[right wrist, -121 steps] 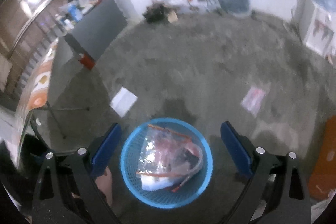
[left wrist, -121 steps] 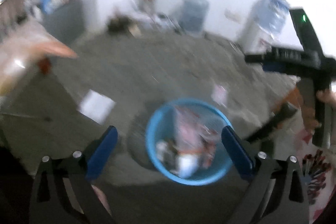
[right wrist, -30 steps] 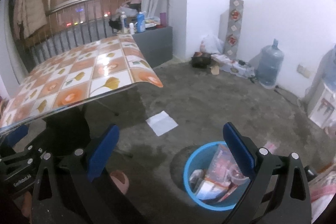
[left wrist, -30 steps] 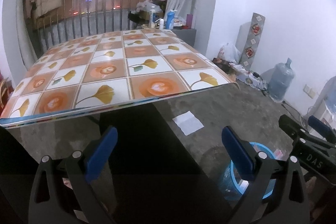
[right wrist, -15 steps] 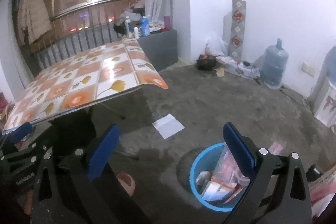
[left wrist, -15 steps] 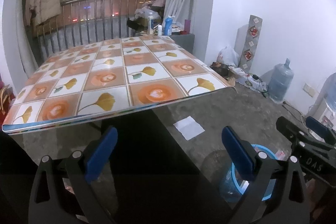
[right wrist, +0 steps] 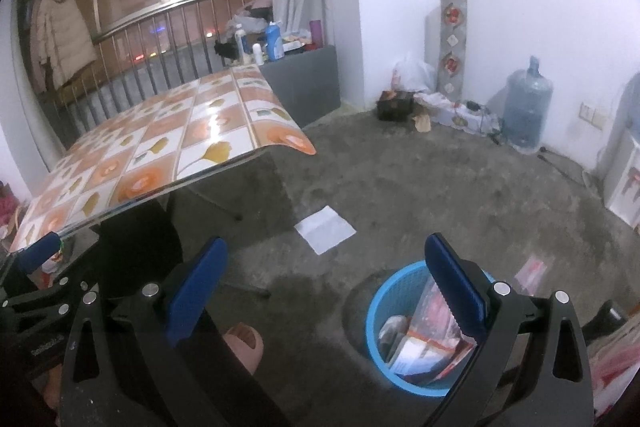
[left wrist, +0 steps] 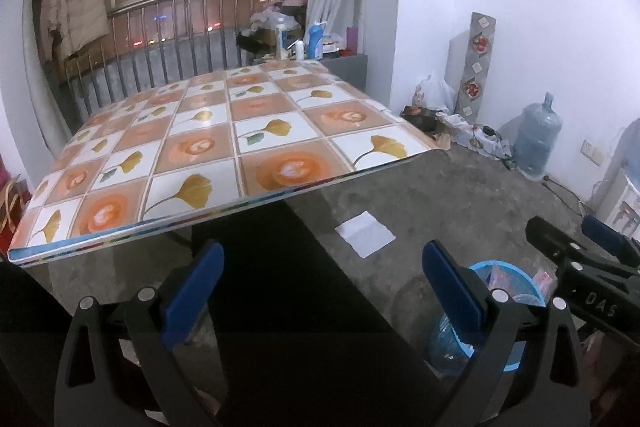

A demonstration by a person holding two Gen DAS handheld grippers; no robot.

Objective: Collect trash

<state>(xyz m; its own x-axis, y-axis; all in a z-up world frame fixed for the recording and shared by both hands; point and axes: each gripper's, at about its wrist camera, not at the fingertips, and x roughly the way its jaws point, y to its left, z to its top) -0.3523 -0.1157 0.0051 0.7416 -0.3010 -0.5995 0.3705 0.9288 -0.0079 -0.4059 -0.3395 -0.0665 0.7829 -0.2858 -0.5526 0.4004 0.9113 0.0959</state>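
1. left gripper (left wrist: 322, 291) is spread wide, grasping nothing, facing the tiled table (left wrist: 224, 147).
2. right gripper (right wrist: 326, 289) is also released and empty.
3. blue basket (right wrist: 378, 307) sits on the floor, filled with wrappers (right wrist: 430, 335).
4. a white paper (right wrist: 325, 229) lies beyond it; a small packet (right wrist: 534, 269) lies just right.

We see a glossy, smooth patterned tabletop (left wrist: 224, 155) that reflects the light, a rough, matt concrete floor (right wrist: 420, 187), a blue plastic mesh basket (right wrist: 384, 291) holding shiny plastic wrappers (right wrist: 436, 311), a flat white paper sheet (right wrist: 325, 229), and a translucent plastic water jug (right wrist: 526, 107).
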